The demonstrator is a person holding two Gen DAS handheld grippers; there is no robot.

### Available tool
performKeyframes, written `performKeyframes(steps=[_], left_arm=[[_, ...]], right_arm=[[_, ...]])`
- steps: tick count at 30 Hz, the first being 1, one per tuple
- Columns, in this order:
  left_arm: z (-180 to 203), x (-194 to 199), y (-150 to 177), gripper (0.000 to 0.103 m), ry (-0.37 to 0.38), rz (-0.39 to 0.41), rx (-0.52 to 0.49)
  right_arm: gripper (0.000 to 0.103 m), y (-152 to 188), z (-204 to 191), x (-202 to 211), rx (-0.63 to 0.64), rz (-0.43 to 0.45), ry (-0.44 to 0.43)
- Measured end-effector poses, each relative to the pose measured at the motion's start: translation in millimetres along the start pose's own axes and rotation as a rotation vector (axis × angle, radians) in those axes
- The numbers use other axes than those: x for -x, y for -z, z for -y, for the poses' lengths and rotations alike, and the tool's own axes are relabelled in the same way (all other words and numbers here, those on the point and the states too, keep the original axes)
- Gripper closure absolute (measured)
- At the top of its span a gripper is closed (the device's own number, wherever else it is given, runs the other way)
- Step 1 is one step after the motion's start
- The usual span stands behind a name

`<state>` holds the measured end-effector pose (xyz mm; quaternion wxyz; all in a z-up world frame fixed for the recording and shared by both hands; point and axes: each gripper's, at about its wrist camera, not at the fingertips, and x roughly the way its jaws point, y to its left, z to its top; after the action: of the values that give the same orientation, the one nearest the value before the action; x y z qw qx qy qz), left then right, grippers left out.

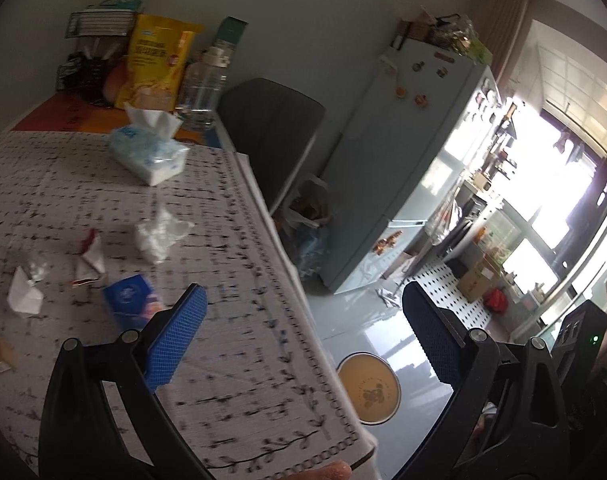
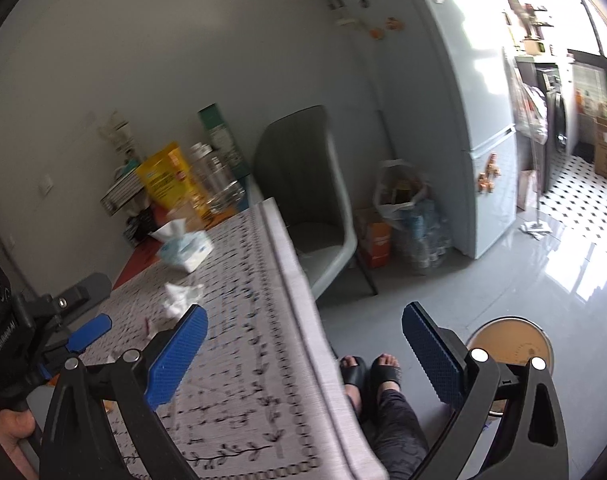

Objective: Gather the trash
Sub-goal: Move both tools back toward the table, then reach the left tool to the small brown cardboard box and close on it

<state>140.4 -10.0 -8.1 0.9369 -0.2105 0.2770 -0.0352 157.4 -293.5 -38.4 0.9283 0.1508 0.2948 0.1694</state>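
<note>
Trash lies on the patterned tablecloth (image 1: 231, 320): a crumpled white tissue (image 1: 159, 236), a red-and-white wrapper (image 1: 89, 258), a white paper scrap (image 1: 23, 294), a clear plastic scrap (image 1: 37, 268) and a small blue packet (image 1: 131, 300). My left gripper (image 1: 303, 340) is open and empty above the table's right edge, just right of the blue packet. My right gripper (image 2: 303, 354) is open and empty over the table edge; the tissue (image 2: 179, 300) lies ahead of its left finger. The left gripper (image 2: 89, 332) shows at the left of the right wrist view.
A tissue pack (image 1: 147, 152), yellow bag (image 1: 155, 68), bottle (image 1: 203, 84) and rack (image 1: 91, 60) stand at the table's far end. A grey chair (image 2: 315, 200), a full plastic bag (image 2: 403, 196), a fridge (image 2: 463, 100) and a round tan-topped bin (image 2: 511, 346) are on the floor. My feet (image 2: 371, 372) are below.
</note>
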Motion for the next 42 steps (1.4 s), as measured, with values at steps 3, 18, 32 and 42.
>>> performKeyframes(steps=[3, 18, 32, 42], left_arm=[[-25.1, 14.2, 6.8, 0.006, -0.032, 0.017, 0.023], [-131.6, 52.5, 38.0, 0.006, -0.163, 0.024, 0.111], [-200.1, 65.1, 55.4, 0.008, -0.212, -0.025, 0.173], [-200.1, 68.2, 42.4, 0.012, -0.225, 0.009, 0.146]], right_arm=[[0.007, 5.3, -18.7, -4.7, 0.028, -0.013, -0.027], [0.007, 34.1, -67.4, -28.9, 0.117, -0.103, -0.105], [0.007, 50.0, -82.1, -59.3, 0.14, -0.174, -0.132], [0.007, 58.6, -84.5, -75.7, 0.149, -0.219, -0.15]])
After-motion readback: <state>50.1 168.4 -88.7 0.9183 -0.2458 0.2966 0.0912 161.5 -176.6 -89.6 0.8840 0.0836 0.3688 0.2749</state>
